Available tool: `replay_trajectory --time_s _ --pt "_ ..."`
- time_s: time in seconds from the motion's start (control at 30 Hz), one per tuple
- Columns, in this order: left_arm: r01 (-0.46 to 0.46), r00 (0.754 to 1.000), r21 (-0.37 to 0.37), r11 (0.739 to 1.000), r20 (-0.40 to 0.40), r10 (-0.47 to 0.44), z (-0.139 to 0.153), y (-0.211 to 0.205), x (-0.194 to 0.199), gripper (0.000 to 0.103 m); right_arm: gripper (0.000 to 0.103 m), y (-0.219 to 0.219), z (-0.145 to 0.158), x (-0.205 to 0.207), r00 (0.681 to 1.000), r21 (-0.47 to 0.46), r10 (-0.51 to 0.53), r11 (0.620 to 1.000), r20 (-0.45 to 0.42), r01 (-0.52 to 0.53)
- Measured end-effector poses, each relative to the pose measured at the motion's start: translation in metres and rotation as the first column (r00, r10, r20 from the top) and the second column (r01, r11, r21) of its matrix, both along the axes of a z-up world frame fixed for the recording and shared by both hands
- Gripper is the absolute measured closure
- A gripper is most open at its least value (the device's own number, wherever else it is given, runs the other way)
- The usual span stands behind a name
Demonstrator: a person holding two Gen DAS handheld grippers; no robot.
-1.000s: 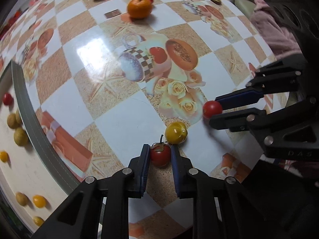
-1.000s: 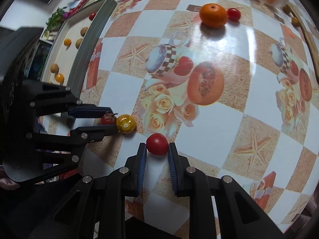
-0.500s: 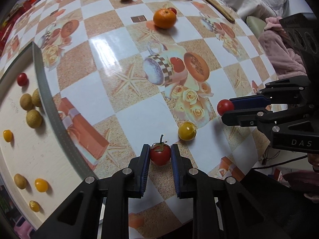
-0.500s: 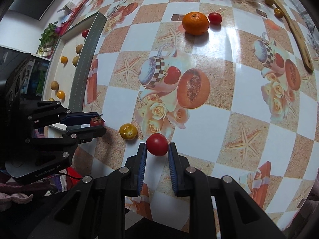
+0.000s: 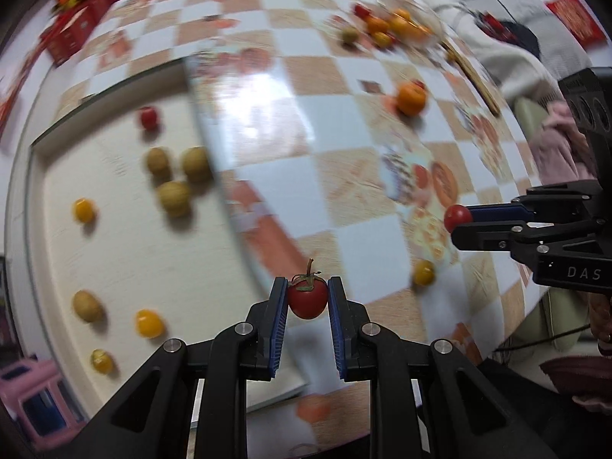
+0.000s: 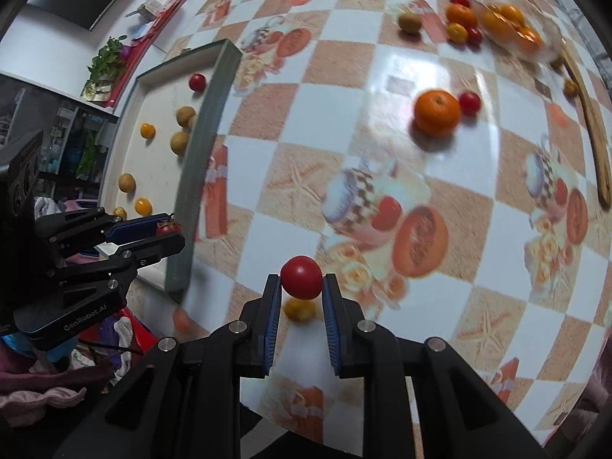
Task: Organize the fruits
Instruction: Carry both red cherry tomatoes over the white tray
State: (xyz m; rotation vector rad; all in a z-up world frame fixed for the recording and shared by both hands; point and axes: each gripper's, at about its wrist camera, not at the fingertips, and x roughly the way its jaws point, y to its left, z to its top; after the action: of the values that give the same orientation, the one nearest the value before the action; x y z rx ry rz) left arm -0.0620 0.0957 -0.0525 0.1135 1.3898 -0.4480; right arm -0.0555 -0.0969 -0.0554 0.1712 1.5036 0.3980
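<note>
Bowl [image 6: 543,44] (right view only) — oranges [image 6: 505,21]

Glossy checked tablecloth [image 6: 382,76] spreads below & ahead of the right gripper [image 6: 302,287]: white/tan squares w/ printed jugs, roses, starfish. Long wooden stick [image 6: 589,122] lies far ahead-right of it, along the table edge. Green plant [image 6: 105,57] far ahead-left, off the table. Crumpled clothes [image 6: 114,329] lie below, to its left.

From the left gripper [image 5: 308,302]: red boxes [image 5: 76,30] far ahead-left (blurred). White knit fabric [image 5: 497,38] far ahead-right, pink cloth [image 5: 554,145] to the right. Thin black cable [image 5: 535,340] lower right. Pink plastic item [image 5: 34,394] lower left (too blurred to ID).
</note>
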Motion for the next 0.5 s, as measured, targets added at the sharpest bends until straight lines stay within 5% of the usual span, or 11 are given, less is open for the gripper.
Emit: replay_trajectory --time_s 0.23,0.5 --pt "-0.175 0.984 0.034 0.984 0.05 0.173 0.0 0.051 0.014 0.081 0.079 0.051 0.01 0.031 0.996 0.017 0.08 0.997 0.026 -0.081" --pt "-0.352 0.933 0.1 0.931 0.109 0.342 -0.008 0.113 0.045 0.081 0.079 0.121 0.009 0.048 0.982 0.02 0.185 0.982 0.026 -0.186"
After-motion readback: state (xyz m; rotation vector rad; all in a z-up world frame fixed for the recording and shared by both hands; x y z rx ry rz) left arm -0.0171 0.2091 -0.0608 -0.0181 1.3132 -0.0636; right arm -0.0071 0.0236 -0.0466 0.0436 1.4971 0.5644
